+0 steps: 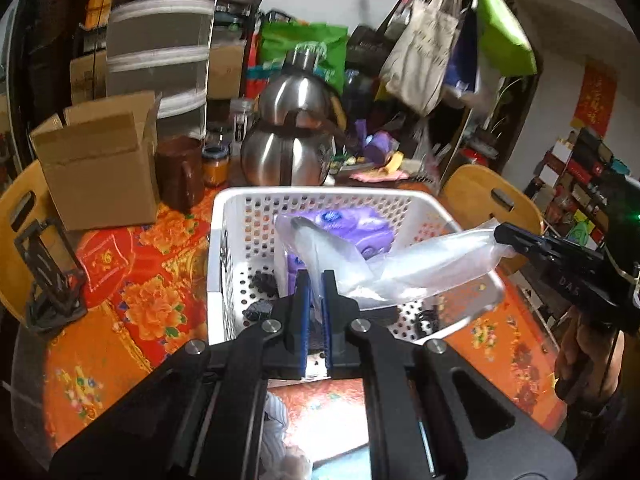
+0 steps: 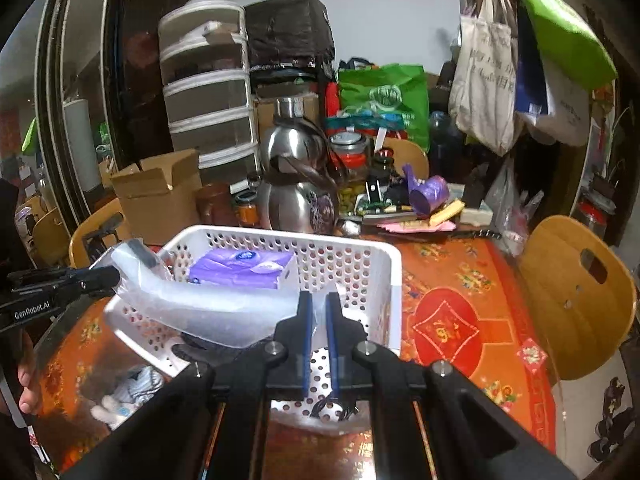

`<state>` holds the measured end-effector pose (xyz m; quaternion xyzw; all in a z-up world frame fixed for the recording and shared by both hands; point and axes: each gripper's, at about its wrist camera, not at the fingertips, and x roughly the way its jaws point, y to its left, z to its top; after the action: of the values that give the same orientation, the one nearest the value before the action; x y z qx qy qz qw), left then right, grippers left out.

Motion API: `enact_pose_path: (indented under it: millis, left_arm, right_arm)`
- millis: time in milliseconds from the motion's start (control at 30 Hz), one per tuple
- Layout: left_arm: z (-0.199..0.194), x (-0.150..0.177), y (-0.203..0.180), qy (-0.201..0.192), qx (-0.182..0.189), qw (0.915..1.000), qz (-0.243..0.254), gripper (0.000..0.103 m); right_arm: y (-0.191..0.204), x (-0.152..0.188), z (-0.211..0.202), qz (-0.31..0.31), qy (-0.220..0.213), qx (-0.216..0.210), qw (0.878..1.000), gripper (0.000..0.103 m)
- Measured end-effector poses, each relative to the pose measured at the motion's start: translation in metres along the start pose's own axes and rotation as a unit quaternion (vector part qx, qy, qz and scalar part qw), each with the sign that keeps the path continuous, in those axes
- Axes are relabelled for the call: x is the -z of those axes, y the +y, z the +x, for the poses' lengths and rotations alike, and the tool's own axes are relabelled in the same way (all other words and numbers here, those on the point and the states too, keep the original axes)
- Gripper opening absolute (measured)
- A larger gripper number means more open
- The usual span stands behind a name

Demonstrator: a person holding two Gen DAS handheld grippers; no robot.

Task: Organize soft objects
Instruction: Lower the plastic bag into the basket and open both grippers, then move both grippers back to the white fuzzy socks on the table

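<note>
Both grippers hold one clear, crinkled plastic bag (image 1: 400,268) stretched across the top of a white perforated plastic basket (image 1: 236,208).

Left gripper (image 1: 315,280): jaws nearly pressed together, pinching one end of the bag between blue pads (image 1: 305,312). In the left wrist view the bag runs from there toward 2 o'clock to the right gripper (image 1: 500,236), whose black tips are clamped on the far end.

Right gripper in its own view (image 2: 318,300): jaws close-set, a fold of clear film caught between them. The bag stretches away toward 10 o'clock to the left gripper (image 2: 114,276), gripping the other end at the basket's left rim.

Inside the basket, under the bag: a purple soft pack of tissues (image 2: 244,268) toward the far wall, and small dark items on the basket floor, too blurred to name.

The basket sits on the counter, covered by an orange and red floral cloth (image 2: 460,320). At 12 o'clock behind the basket, a gourd-shaped stainless steel flask (image 1: 292,136). At 10 o'clock, an open brown cardboard box (image 1: 100,160). A pale wooden chair back (image 2: 572,300) at 3 o'clock in the right wrist view.
</note>
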<state>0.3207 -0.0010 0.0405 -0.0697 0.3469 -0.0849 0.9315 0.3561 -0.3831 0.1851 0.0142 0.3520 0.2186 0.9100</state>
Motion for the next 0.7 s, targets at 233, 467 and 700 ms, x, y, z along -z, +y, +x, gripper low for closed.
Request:
enact_pose_path:
  millis: [233,467,700]
  left_arm:
    - [0.049,0.017,0.01,0.036,-0.059,0.9975,0.013,0.064]
    - [0.031,0.027,0.012,-0.006,-0.025,0.9996,0.012,0.083]
    - [0.01,0.027,0.0,-0.015,-0.045,0.998,0.041,0.093]
  right_arm:
    - [-0.002,0.014,0.036,-0.008,0.033,0.022,0.999,0.05]
    - [-0.003,0.022,0.029,0.002,0.016,0.038,0.999,0.08]
    - [-0.001,0.027,0.03,0.011,0.019,0.042,0.999,0.08]
